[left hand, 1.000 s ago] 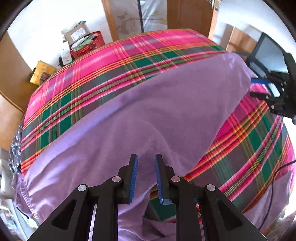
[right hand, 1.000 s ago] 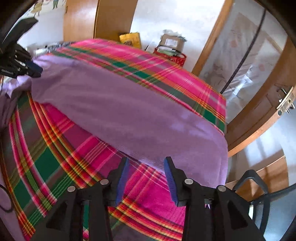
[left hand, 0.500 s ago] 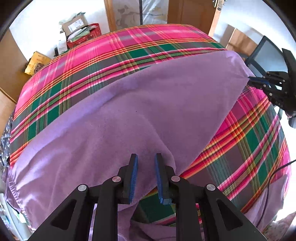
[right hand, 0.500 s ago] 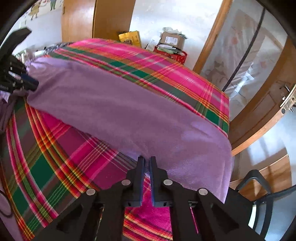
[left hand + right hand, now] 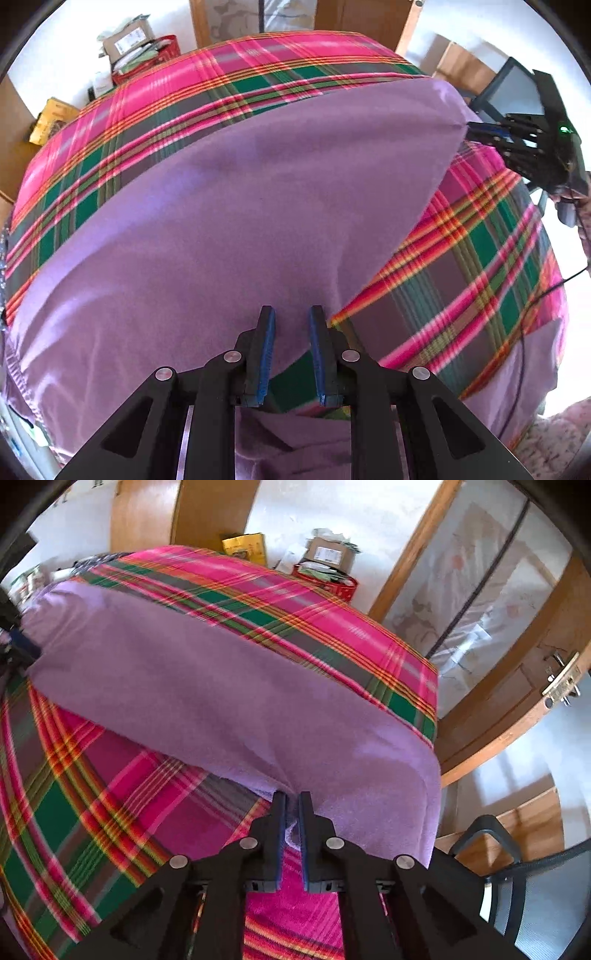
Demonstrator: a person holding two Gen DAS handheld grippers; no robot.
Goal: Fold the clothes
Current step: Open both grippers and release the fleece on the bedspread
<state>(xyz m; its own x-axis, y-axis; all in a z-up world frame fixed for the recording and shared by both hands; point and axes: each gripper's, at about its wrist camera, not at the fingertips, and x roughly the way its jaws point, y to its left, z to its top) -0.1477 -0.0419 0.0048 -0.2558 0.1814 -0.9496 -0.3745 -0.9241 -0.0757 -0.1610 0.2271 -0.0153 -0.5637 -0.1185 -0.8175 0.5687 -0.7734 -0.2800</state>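
Note:
A large purple cloth (image 5: 258,206) lies across a bed covered by a pink and green plaid spread (image 5: 480,266). My left gripper (image 5: 291,314) sits at the cloth's near edge. Its blue pads stand narrowly apart with purple fabric bunched between them, and creases run toward them. At the cloth's far right corner my right gripper (image 5: 471,131) pinches the fabric. In the right wrist view, the right gripper (image 5: 291,797) is shut on the edge of the purple cloth (image 5: 207,686), which puckers at the pads. The left gripper (image 5: 18,646) shows at the far left edge by the other corner.
Cardboard boxes and a red crate (image 5: 147,48) stand on the floor beyond the bed, beside a yellow box (image 5: 51,118). A wooden door (image 5: 517,701) and a black chair (image 5: 517,886) are to the right. A black cable (image 5: 524,332) trails over the spread.
The right gripper's jaws, wide apart a second ago over the cloth's edge, have closed on that edge. The left gripper has tilted slightly, keeping its jaw gap the same.

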